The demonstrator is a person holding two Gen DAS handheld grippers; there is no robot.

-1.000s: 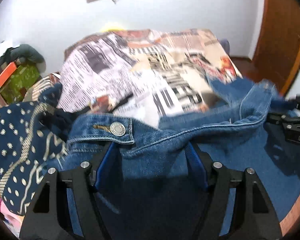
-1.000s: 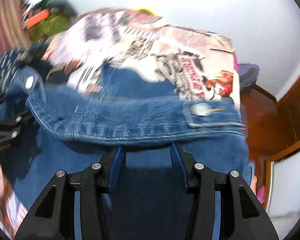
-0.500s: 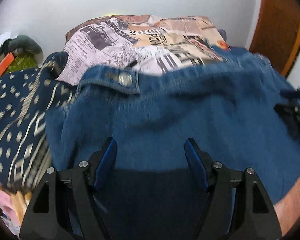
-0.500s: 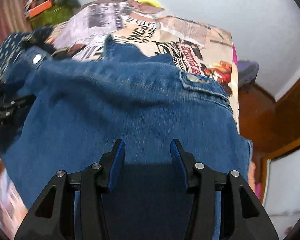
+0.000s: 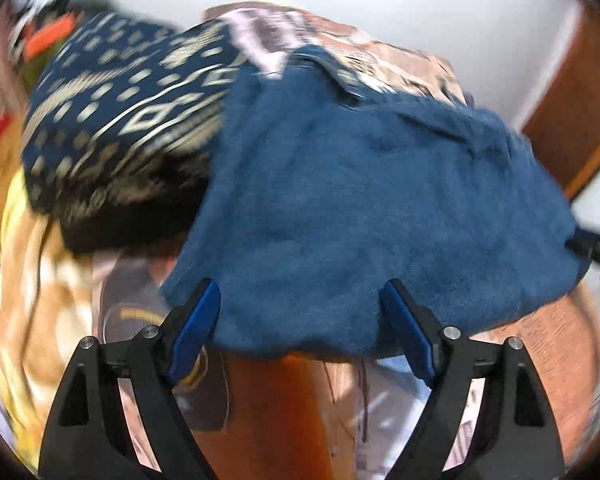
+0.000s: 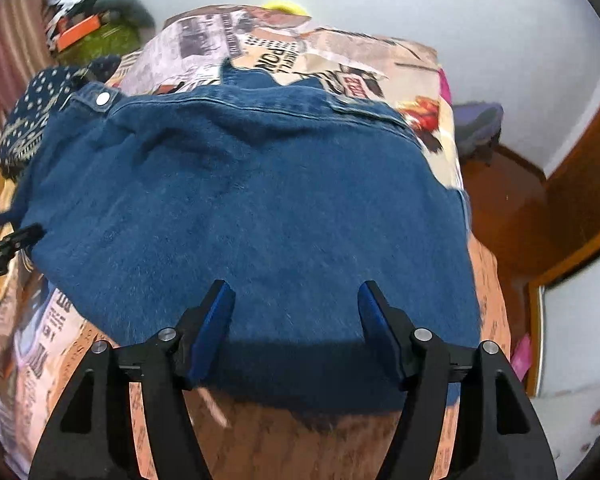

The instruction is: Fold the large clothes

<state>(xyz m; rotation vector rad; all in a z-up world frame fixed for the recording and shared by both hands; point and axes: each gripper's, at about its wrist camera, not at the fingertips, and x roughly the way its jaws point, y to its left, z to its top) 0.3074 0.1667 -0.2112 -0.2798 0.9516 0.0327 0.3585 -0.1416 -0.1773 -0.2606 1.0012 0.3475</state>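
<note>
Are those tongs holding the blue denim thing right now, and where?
No. Both tongs have just opened; the denim garment lies loose on the bed, unheld.

jacket (image 6: pixel 252 200) on bedspread (image 6: pixel 300 52), patterned cloth (image 6: pixel 28 120) left

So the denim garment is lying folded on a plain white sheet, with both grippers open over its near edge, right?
Not plain white. The right wrist view shows the denim garment on a newspaper-print sheet. The left gripper and right gripper are open over its near edge.
</note>
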